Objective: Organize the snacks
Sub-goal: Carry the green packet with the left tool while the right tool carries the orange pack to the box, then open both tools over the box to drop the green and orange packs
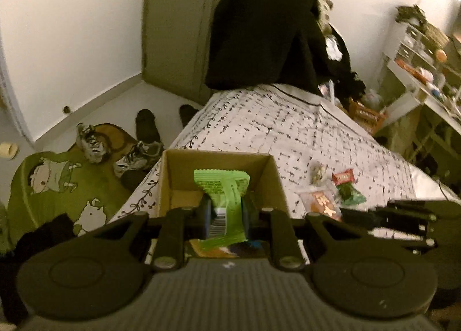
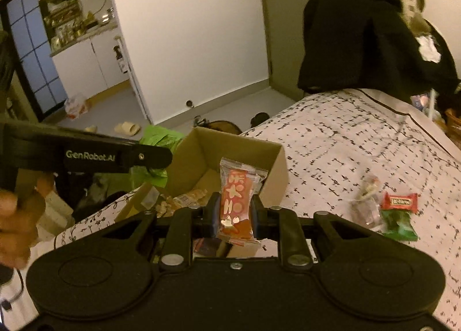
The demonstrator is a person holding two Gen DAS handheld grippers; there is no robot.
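Holding a green packet upright, the left gripper hangs over the cardboard box; the right gripper, beside the box, pinches an orange packet lengthwise.

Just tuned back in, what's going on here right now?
Snacks are being sorted from the patterned bedspread into a cardboard box. The left gripper is shut on a green packet over the box, and the right gripper is shut on an orange-red packet near the box's edge. A few snacks already lie inside. A red packet, a green one and some clear-wrapped pieces remain on the bedspread.
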